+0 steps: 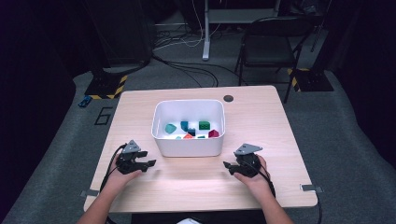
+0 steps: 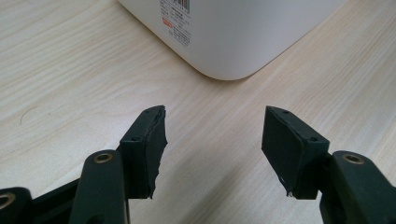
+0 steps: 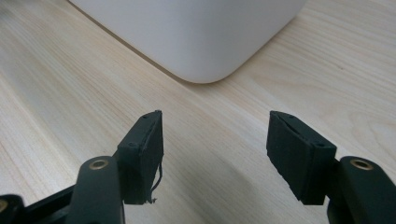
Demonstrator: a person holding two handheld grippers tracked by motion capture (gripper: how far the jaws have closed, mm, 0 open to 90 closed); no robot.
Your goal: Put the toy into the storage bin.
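Observation:
A white bin (image 1: 187,147) stands at the middle of the wooden table (image 1: 261,121). Inside lie several small blocks, among them a teal one (image 1: 170,128), a green one (image 1: 204,125) and a dark red one (image 1: 213,133). My left gripper (image 1: 148,158) rests low at the bin's front left corner, its jaws open and empty. In the left gripper view the gripper (image 2: 215,112) points at a rounded corner of the bin (image 2: 233,32). My right gripper (image 1: 228,168) sits at the front right, also open with nothing between its jaws. The right gripper view has that gripper (image 3: 216,114) facing another bin corner (image 3: 196,32).
A dark round grommet (image 1: 228,98) is set in the table behind the bin. Beyond the far edge stand a black chair (image 1: 271,44) and a desk leg, with cables (image 1: 187,70) on the grey floor. Bare wood lies on both sides of the bin.

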